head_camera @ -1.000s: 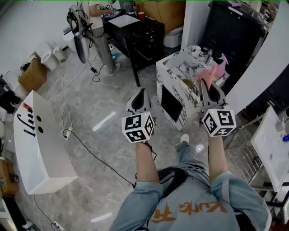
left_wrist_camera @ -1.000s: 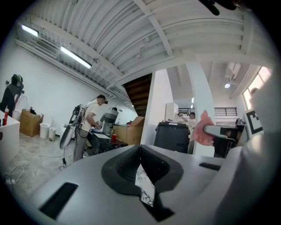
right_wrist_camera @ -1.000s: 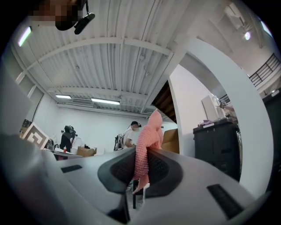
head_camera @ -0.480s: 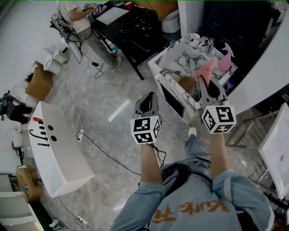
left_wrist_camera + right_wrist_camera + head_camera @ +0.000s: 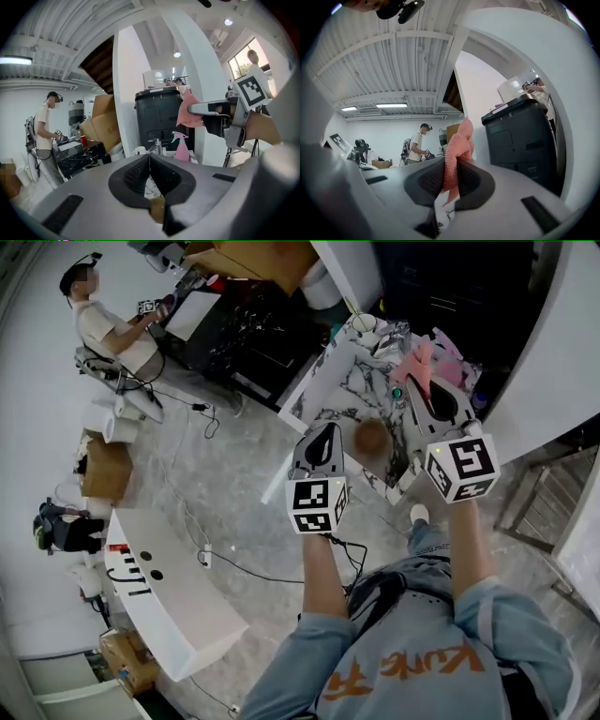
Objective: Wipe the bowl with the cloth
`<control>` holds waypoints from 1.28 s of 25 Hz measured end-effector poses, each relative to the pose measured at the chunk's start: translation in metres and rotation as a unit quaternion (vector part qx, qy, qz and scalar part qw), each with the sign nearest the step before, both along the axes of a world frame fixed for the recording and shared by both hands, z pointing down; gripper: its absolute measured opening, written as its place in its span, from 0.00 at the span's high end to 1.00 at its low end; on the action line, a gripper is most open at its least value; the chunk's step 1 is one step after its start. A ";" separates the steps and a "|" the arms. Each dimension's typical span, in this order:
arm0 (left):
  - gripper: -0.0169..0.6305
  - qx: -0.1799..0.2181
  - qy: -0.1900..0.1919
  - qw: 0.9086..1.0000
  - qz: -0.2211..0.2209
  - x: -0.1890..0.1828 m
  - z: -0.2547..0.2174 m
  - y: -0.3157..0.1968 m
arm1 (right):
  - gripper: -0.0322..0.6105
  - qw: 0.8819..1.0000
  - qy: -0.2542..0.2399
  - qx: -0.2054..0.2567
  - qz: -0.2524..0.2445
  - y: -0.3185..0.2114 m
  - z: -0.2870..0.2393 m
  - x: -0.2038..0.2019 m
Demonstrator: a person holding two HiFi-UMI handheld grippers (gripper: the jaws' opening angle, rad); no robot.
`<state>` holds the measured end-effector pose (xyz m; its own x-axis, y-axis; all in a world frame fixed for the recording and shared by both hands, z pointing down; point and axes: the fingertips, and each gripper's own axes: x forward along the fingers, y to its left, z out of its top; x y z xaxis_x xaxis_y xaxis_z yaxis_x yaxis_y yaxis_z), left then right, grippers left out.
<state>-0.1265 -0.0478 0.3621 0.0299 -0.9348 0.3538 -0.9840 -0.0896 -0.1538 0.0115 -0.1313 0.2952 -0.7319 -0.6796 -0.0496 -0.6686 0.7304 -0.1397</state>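
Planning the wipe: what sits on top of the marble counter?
A brown bowl, a white cup and a pink spray bottle. The right gripper, clamping the pink cloth, covers the counter at its right part.

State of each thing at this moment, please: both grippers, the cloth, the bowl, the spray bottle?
left gripper: jaws shut, empty.
right gripper: jaws shut on the pink cloth.
pink cloth: pinched, bunched above the jaws.
brown bowl: on the marble counter, untouched.
pink spray bottle: upright on the counter.
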 end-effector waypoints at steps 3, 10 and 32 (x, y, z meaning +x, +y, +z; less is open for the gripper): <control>0.94 -0.021 -0.028 0.999 0.014 0.011 0.013 -0.029 | 0.87 1.000 0.002 0.002 -0.004 -0.025 0.004 0.017; 0.94 -0.078 -0.081 0.992 0.060 0.019 0.038 -0.067 | 0.87 1.000 0.022 -0.008 -0.018 -0.059 0.028 0.019; 0.94 -0.331 -0.148 0.905 0.223 -0.032 0.201 -0.104 | 0.87 0.997 0.070 -0.025 -0.021 -0.108 0.099 -0.031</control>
<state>-0.1588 -0.1520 0.5634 0.1645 -0.4327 0.8864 -0.7519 -0.6366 -0.1712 -0.0194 -0.2396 0.3946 -0.7571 -0.6474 0.0872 -0.6532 0.7525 -0.0845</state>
